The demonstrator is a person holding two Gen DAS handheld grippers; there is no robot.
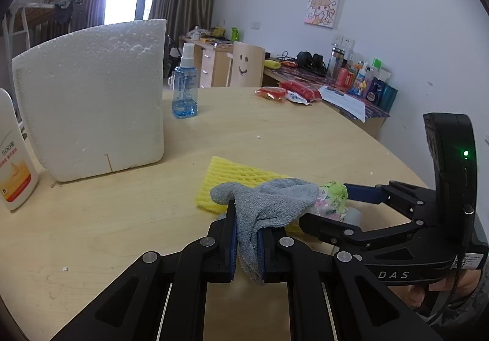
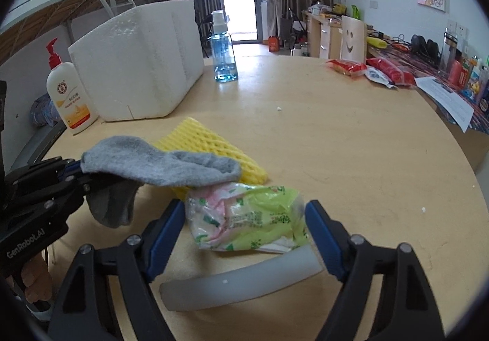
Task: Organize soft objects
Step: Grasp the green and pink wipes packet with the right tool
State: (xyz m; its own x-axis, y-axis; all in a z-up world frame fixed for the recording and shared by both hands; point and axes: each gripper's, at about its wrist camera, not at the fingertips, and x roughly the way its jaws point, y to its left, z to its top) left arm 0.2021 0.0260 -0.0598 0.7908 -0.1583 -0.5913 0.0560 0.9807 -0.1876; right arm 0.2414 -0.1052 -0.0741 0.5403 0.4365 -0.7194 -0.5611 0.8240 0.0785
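My left gripper (image 1: pixel 247 228) is shut on a grey sock (image 1: pixel 269 197), which hangs out of the jaws above the round wooden table (image 1: pixel 275 139). The sock (image 2: pixel 159 163) drapes over a yellow foam net (image 2: pixel 207 139) lying flat on the table. A green and pink plastic packet (image 2: pixel 244 215) lies just past the net. My right gripper (image 2: pixel 244 212) stands open around this packet, one blue pad close to each side, and the packet does not look squeezed. In the left wrist view the right gripper (image 1: pixel 325 205) reaches in from the right toward the packet (image 1: pixel 334 192).
A white foam box (image 2: pixel 137 60) stands at the back left, with a lotion pump bottle (image 2: pixel 68 90) beside it and a blue spray bottle (image 2: pixel 224 56) behind. A pale curved strip (image 2: pixel 238 276) lies under the right gripper. Red snack packets (image 2: pixel 348 67) sit at the far right edge.
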